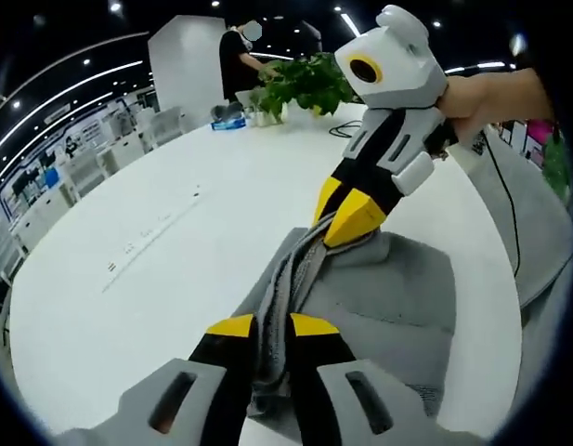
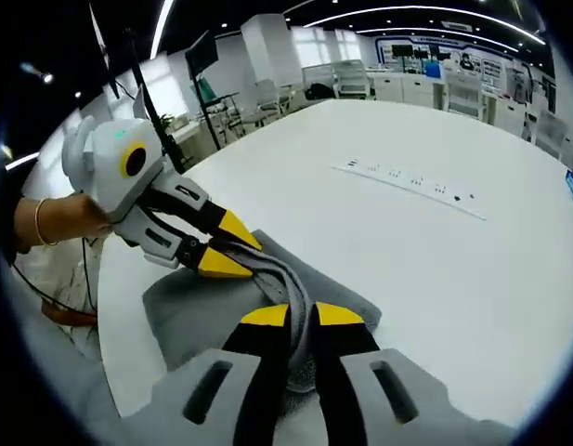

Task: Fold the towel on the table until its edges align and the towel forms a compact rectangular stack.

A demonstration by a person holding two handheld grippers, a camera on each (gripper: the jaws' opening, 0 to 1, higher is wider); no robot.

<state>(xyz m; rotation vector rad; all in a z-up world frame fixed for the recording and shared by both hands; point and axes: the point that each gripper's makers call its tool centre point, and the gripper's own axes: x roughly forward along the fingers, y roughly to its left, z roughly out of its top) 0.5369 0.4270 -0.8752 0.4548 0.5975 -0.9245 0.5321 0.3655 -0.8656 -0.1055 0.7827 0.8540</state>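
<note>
where the grey towel (image 1: 379, 288) lies on the near edge of the white table (image 1: 175, 251), both tongs are clamped on one raised, bunched ridge of it.

left gripper (image 1: 272, 325): in the left gripper view its yellow-tipped jaws rise from the bottom, drawn nearly together with a thick fold of towel pinched between them. in the right gripper view the same tool (image 2: 232, 246) comes in from the left, held in a person's hand (image 2: 58, 218) with a thin bracelet, jaws narrowed onto the far end of the ridge.

right gripper (image 2: 302, 316): in the right gripper view its jaws are closed to a slim gap on the near end of the gathered cloth. in the left gripper view it (image 1: 346, 214) reaches down from the upper right, tips biting the towel's ridge, a hand (image 1: 495, 98) on its grip.

towel: partly lifted along the line between the two grips, the rest resting flat on the table.

surroundings: potted plant (image 1: 300, 88) at the far side of the table, a person (image 1: 240, 56) standing behind it, a small blue item (image 1: 228, 121) nearby; a row of small marks (image 2: 411, 181) on the tabletop.
</note>
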